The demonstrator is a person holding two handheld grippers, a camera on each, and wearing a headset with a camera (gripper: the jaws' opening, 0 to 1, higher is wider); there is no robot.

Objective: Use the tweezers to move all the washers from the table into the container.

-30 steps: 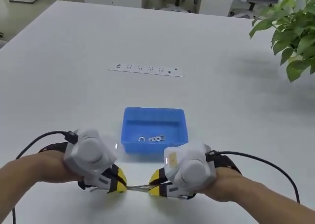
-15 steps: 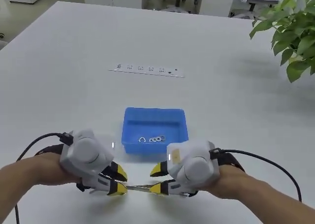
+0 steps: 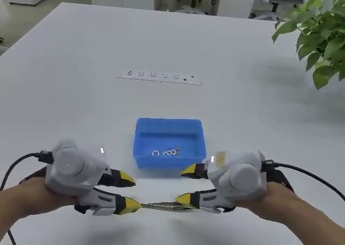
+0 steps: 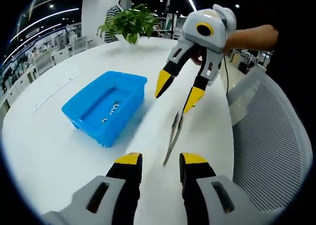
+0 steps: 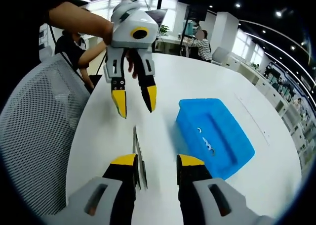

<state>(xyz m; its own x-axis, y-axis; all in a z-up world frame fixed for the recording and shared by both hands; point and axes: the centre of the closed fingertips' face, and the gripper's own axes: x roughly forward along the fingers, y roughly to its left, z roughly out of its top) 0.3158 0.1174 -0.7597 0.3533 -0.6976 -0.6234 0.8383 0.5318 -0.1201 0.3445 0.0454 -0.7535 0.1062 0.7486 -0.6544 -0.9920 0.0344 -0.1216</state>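
Both grippers are spread wide and holding nothing. The left gripper [image 3: 130,191] and right gripper [image 3: 183,184] face each other low over the white table [image 3: 242,94], yellow tips pointing inward, and the tweezers [image 3: 161,205] lie flat on the table right between them.

In the left gripper view, the tweezers [image 4: 173,136] run from just ahead of that gripper's own parted jaws toward the lower tip of the right gripper [image 4: 177,91]. In the right gripper view it's the same thing mirrored: tweezers [image 5: 138,151] lie near its own jaws, with the left gripper [image 5: 135,102] hanging open beyond them. Whether either lower tip actually touches the tweezers, honestly can't tell from these angles.

The washers [image 3: 167,152] sit in a little cluster on the floor of the blue container [image 3: 141,134], toward its near wall. So the washers are apart from the tweezers, with the near wall between them, and the tweezers lie on the person's side of the container.

Farther back there's a white power strip [image 3: 160,76], and a leafy plant [image 3: 318,35] off at the right edge.
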